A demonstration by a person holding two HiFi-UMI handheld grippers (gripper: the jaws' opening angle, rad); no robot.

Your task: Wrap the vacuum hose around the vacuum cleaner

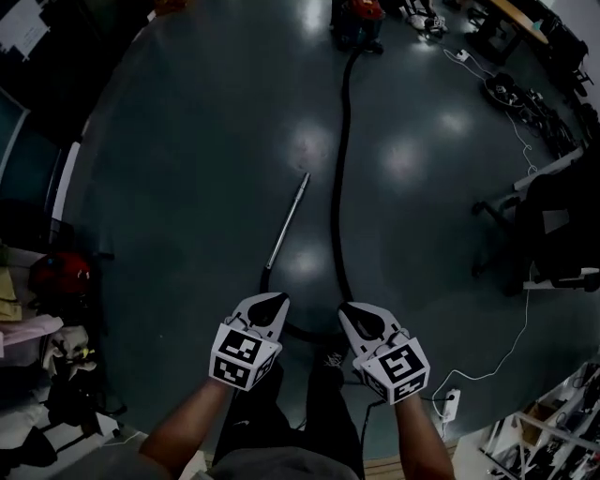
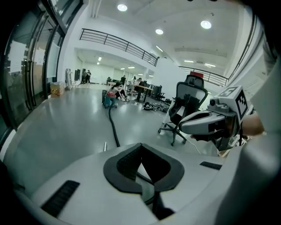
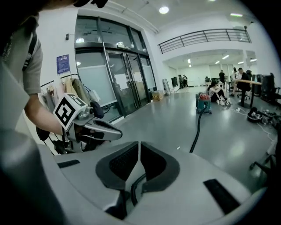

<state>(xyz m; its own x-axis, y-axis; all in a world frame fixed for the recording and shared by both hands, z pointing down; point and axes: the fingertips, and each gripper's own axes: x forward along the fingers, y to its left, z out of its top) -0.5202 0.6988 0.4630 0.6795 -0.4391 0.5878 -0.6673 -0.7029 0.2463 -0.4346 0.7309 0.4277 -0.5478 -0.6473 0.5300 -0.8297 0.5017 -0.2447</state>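
The vacuum cleaner [image 1: 361, 23] stands far off on the grey floor, small in the left gripper view [image 2: 109, 100] and the right gripper view [image 3: 203, 104]. Its black hose [image 1: 342, 169] runs from it in a long line toward my feet and curves behind the grippers. A metal wand [image 1: 288, 225] lies on the floor left of the hose. My left gripper [image 1: 267, 305] and right gripper [image 1: 356, 314] hang side by side low over the hose's near end, both shut with nothing between the jaws. Each gripper view shows its own jaws closed [image 2: 140, 151] [image 3: 139, 151].
A black office chair [image 1: 553, 225] stands at the right, with a white cable and power strip [image 1: 451, 403] near it. Cables and gear [image 1: 525, 94] lie at the far right. A red object [image 1: 61, 274] and clutter sit at the left. People sit behind the vacuum.
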